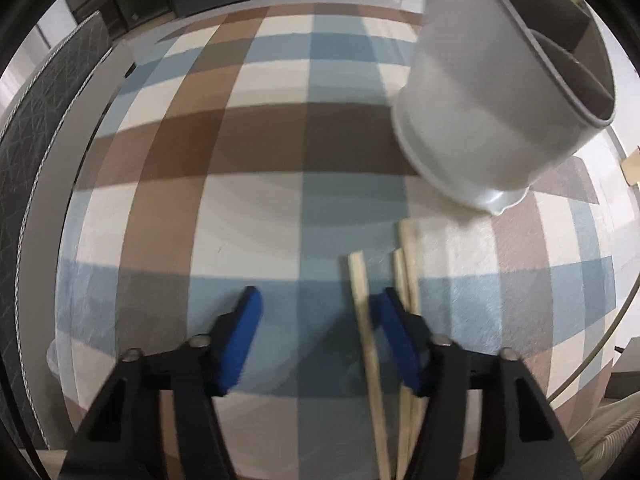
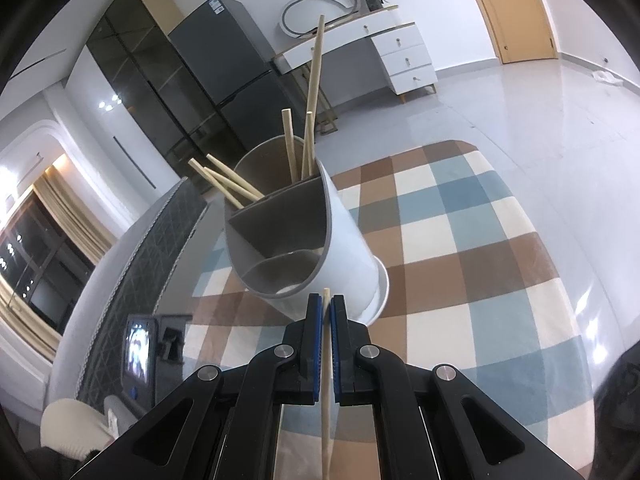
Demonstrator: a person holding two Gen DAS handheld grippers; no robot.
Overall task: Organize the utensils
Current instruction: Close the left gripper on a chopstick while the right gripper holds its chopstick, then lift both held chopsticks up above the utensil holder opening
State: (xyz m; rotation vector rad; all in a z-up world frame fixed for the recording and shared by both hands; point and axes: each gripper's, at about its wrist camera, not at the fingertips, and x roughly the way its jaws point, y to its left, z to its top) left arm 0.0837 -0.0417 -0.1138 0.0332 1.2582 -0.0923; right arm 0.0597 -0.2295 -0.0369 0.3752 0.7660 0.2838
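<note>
A white utensil holder (image 2: 344,240) with grey inner dividers stands on the checkered tablecloth (image 2: 460,240). Several wooden chopsticks (image 2: 296,148) stick out of its far compartments. My right gripper (image 2: 327,304) is shut on one wooden chopstick (image 2: 326,380), its tip just in front of the holder's near rim. In the left wrist view the holder (image 1: 492,100) is at the upper right. My left gripper (image 1: 318,308) is open just above the cloth. Three loose chopsticks (image 1: 408,264) lie on the cloth by its right finger, one between the fingers.
The table is round with a checkered cloth (image 1: 240,160). A dark patterned cushion (image 2: 132,280) sits at the table's left edge. A fridge (image 2: 240,68) and a white drawer unit (image 2: 400,52) stand far behind.
</note>
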